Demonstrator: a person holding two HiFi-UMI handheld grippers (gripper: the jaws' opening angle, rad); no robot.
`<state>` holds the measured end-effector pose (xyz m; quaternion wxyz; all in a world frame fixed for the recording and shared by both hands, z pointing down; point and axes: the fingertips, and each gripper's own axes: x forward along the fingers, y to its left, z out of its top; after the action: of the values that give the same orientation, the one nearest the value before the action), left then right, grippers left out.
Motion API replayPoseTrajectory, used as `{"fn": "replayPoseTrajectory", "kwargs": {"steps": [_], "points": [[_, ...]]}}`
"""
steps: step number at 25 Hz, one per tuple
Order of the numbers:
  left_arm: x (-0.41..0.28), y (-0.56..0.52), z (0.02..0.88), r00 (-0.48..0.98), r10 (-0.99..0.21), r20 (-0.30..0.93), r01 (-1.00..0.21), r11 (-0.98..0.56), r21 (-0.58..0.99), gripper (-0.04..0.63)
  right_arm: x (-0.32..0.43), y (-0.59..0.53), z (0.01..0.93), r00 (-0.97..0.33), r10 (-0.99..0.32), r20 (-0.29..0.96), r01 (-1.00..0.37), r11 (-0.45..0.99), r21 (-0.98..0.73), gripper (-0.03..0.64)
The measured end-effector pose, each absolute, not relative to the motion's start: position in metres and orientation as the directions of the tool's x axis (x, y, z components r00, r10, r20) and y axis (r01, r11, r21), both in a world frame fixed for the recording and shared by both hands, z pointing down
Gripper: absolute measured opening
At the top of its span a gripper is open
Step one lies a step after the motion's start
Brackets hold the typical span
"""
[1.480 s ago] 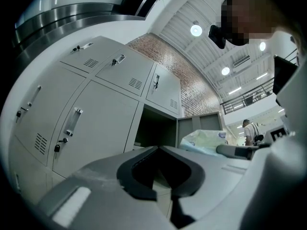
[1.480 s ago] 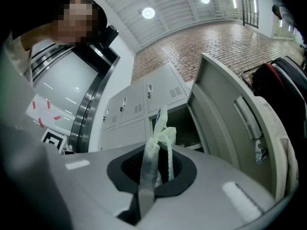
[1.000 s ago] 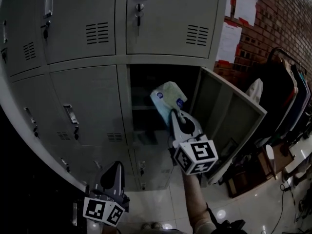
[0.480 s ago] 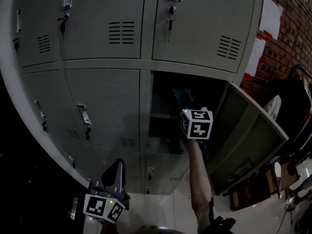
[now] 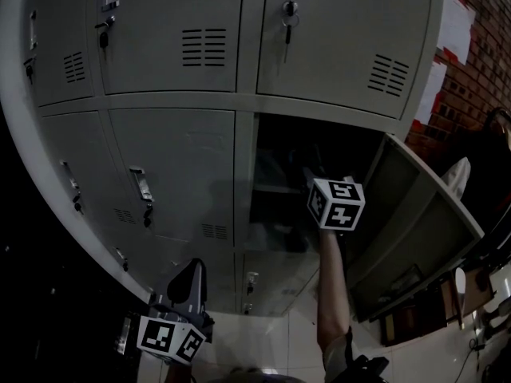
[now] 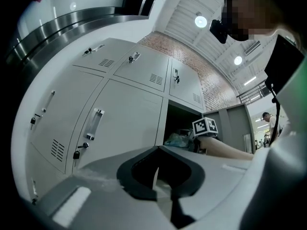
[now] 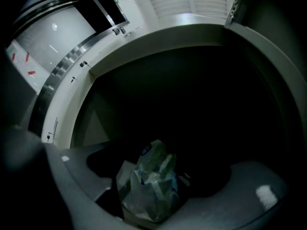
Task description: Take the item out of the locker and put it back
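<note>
The item is a crumpled pale plastic packet [image 7: 151, 186] with blue print. It sits inside the dark open locker compartment [image 5: 279, 166]. My right gripper [image 7: 168, 195] reaches into that compartment. Its jaws are opening, and the packet stands between them with a clear gap on the right side. In the head view only the right gripper's marker cube [image 5: 339, 203] and the forearm show at the locker mouth. From the left gripper view the packet [image 6: 177, 139] shows beside that cube. My left gripper [image 5: 190, 271] hangs low in front of the lower lockers, shut and empty.
The open locker's grey door [image 5: 415, 222] swings out to the right of my right arm. Closed grey lockers with handles and keys [image 5: 140, 186] fill the wall to the left and above. A brick wall with papers [image 5: 459, 30] lies at the far right.
My right gripper has carried the packet from in front of the door into the locker. The packet is now out of sight in the head view. The left gripper stayed low.
</note>
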<state>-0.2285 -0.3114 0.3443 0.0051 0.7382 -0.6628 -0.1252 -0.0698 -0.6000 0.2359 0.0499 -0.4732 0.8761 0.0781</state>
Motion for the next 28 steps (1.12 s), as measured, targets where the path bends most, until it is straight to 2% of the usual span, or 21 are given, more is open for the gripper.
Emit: {"fn": "replayPoseTrajectory", "kwargs": {"steps": [8,16,22,23,24,25,26,28], "points": [[-0.212,-0.310,0.339,0.129,-0.973,-0.191,-0.973,-0.161,0.165,0.005,-0.061,-0.570,0.227,-0.570,-0.796,-0.202,-0.820,0.569,0.070,0.391],[-0.199,-0.298,0.329,0.162,-0.964,-0.211,-0.969,-0.195,0.151,0.005,-0.031,-0.435,0.176,-0.637,-0.621,-0.457,-0.696,0.718,-0.006,0.387],[-0.168,-0.282,0.320,0.227,-0.949,-0.220,-0.969,-0.242,0.042,0.005,-0.013,-0.356,0.227,-0.656,-0.585,-0.477,-0.634,0.770,-0.072,0.385],[-0.164,-0.281,0.320,0.239,-0.945,-0.222,-0.966,-0.255,0.044,0.005,-0.010,-0.345,0.238,-0.652,-0.590,-0.477,-0.636,0.767,-0.078,0.369],[-0.159,-0.281,0.320,0.250,-0.943,-0.221,-0.963,-0.266,0.048,0.005,-0.005,-0.334,0.251,-0.646,-0.597,-0.476,-0.644,0.761,-0.081,0.317],[-0.155,-0.280,0.322,0.260,-0.941,-0.217,-0.960,-0.276,0.051,0.005,0.000,-0.323,0.264,-0.635,-0.610,-0.475,-0.655,0.751,-0.088,0.200],[-0.151,-0.279,0.324,0.268,-0.940,-0.212,-0.957,-0.285,0.054,0.005,0.006,-0.312,0.276,-0.621,-0.626,-0.472,-0.665,0.739,-0.107,0.003],[-0.144,-0.276,0.327,0.284,-0.936,-0.206,-0.951,-0.302,0.060,0.005,0.012,-0.297,0.298,-0.605,-0.661,-0.444,-0.676,0.721,-0.153,0.003]]}}
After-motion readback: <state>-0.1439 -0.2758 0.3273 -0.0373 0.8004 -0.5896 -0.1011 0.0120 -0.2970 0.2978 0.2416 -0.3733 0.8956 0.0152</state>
